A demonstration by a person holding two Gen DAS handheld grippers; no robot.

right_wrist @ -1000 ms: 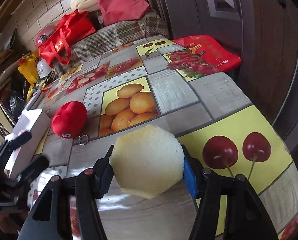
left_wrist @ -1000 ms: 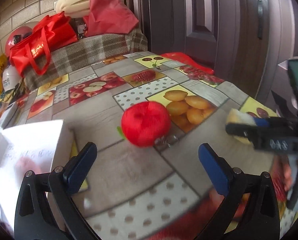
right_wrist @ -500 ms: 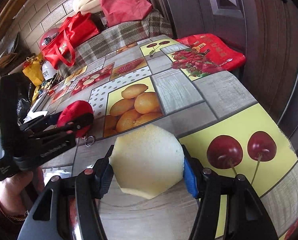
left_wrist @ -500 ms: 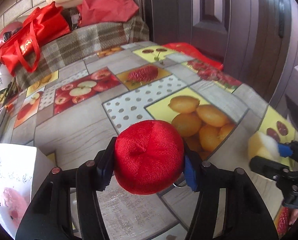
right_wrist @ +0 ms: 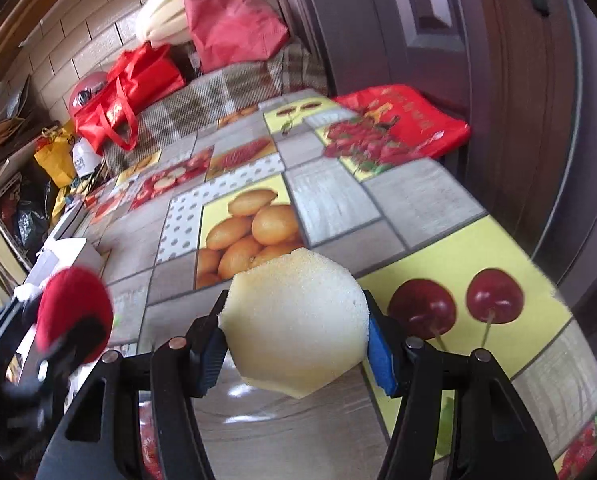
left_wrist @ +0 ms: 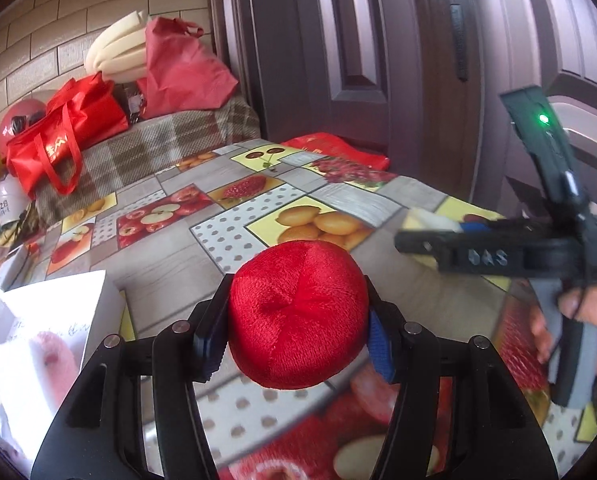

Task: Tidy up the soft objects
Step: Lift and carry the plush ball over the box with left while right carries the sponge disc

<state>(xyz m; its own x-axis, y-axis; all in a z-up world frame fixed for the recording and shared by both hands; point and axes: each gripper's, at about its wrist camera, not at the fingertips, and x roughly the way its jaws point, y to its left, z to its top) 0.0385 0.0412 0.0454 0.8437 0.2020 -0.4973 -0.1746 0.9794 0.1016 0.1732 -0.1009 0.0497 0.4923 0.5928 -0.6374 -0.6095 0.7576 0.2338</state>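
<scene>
above the fruit-print tablecloth (left_wrist: 166, 264), the left gripper (left_wrist: 296, 334) has just closed its jaws and now clamps a red plush ball (left_wrist: 298, 312) between its blue pads, the ball lifted clear of the table. from the right wrist view the same ball (right_wrist: 74, 312) appears blurred at the left edge. the right gripper (right_wrist: 296, 340) grips a pale yellow foam sponge (right_wrist: 294, 320) between its pads, roughly half closed, held over the cloth near the printed cherries (right_wrist: 454, 308). in the left view the right gripper (left_wrist: 422, 236) reaches in from the right side, a hand (left_wrist: 586, 320) around its handle. a white open box (left_wrist: 42, 344) sits at the left of the table, with something pink inside it. red bags (left_wrist: 62, 136) rest on a plaid-covered surface beyond.
</scene>
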